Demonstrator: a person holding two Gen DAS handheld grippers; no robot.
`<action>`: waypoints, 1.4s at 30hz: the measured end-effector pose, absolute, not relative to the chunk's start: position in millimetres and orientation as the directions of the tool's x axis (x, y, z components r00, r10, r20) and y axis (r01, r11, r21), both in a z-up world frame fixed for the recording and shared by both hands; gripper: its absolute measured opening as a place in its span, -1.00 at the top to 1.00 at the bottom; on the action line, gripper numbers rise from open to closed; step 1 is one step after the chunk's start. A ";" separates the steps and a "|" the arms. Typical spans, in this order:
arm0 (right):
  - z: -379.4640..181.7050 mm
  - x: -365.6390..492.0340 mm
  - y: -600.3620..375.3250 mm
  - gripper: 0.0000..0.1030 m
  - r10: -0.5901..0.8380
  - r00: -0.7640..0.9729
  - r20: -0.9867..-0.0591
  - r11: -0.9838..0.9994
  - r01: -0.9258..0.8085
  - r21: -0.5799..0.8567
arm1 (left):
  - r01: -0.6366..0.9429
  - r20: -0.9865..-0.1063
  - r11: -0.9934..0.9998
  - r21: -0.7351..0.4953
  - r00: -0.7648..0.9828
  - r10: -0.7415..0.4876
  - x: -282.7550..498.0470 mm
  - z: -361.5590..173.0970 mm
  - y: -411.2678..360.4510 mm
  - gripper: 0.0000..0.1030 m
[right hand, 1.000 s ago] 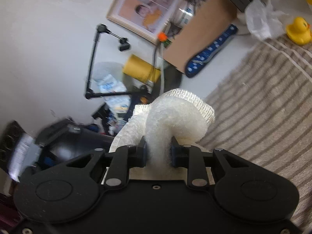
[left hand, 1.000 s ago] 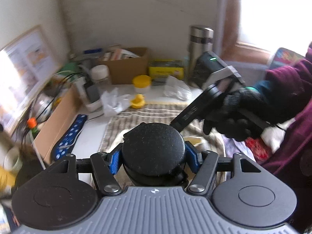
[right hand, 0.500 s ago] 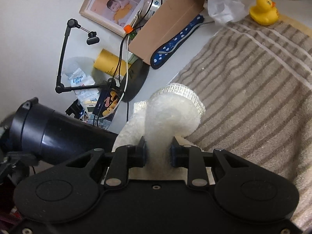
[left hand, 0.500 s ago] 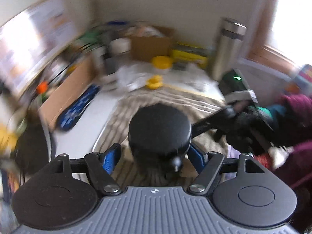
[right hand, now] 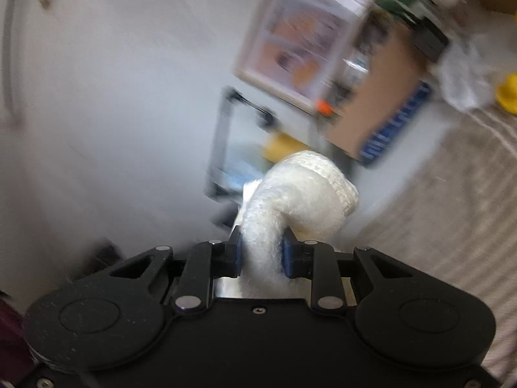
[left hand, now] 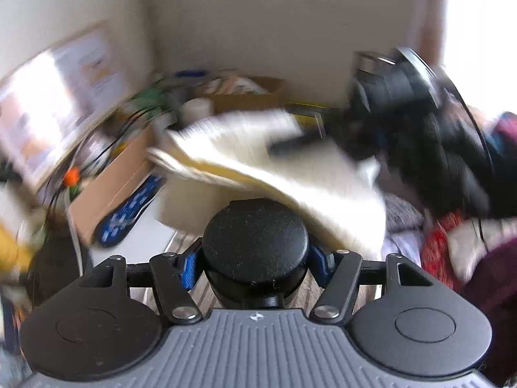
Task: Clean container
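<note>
White fuzzy cloth (left hand: 290,174) now swept in above round black container (left hand: 255,242); left tool (left hand: 255,263) clamps container, right tool (right hand: 261,255) clamps cloth.

Left wrist view: white cloth (left hand: 290,174) and right gripper (left hand: 416,123) motion-smeared; black container (left hand: 255,245) body hidden below its lid. Right wrist view: framed picture (right hand: 310,32) blurred, unreadable; yellow object (right hand: 509,93) cut off by edge.

containers: 1 (left hand: 255,245) | cloths: 1 (right hand: 300,194) | claws: 2 (left hand: 255,263) (right hand: 261,255)
</note>
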State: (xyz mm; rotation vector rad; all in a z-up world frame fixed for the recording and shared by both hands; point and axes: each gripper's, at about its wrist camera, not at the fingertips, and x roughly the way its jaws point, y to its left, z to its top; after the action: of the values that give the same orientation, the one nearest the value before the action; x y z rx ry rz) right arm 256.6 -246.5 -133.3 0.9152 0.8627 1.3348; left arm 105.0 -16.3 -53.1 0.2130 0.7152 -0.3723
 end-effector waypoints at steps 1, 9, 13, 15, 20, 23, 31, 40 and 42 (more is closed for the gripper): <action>-130.8 257.7 -247.0 0.53 0.998 0.052 0.028 -0.004 -0.400 0.917 | 0.436 -0.666 0.896 0.081 0.693 -0.277 102.5 -54.3 -18.5 -0.23; -184.7 244.9 -221.8 0.52 0.979 0.024 -0.201 0.196 -0.355 0.914 | 0.398 -0.656 0.916 0.050 0.704 -0.271 104.4 -56.0 -12.9 -0.23; -193.5 241.5 -215.1 0.52 0.951 0.032 -0.307 0.292 -0.415 0.862 | 0.388 -0.657 0.920 0.049 0.706 -0.263 102.6 -55.7 -15.1 -0.23; -192.5 240.5 -209.4 0.52 0.934 0.035 -0.354 0.329 -0.464 0.822 | 0.383 -0.657 0.922 0.050 0.708 -0.259 102.6 -54.9 -16.8 -0.23; -196.7 237.3 -193.7 0.52 0.865 0.055 -0.498 0.426 -0.606 0.672 | 0.357 -0.658 0.933 0.047 0.714 -0.240 105.6 -55.4 -15.7 -0.23; -201.5 227.9 -185.1 0.52 0.813 0.096 -0.575 0.466 -0.699 0.543 | 0.330 -0.657 0.943 0.042 0.720 -0.223 106.6 -55.7 -16.5 -0.23; -203.6 183.4 -167.3 0.52 0.686 0.290 -0.667 0.409 -0.912 0.024 | 0.242 -0.654 0.970 -0.001 0.734 -0.184 96.1 -55.5 -4.4 -0.23; -210.4 255.9 -202.4 0.50 0.874 -0.049 -0.484 0.369 -0.583 0.724 | 0.200 -0.648 0.980 0.007 0.747 -0.148 99.7 -55.9 -12.5 -0.23; -215.3 266.7 -214.4 0.50 0.925 -0.079 -0.371 0.301 -0.443 0.845 | 0.187 -0.644 0.982 0.010 0.752 -0.137 102.5 -56.6 -15.2 -0.23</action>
State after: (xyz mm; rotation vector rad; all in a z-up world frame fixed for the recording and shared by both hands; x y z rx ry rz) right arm 266.7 -214.4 -215.3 0.5532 1.1399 1.2331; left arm 102.5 -15.2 -56.6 0.0752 0.6972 -0.1767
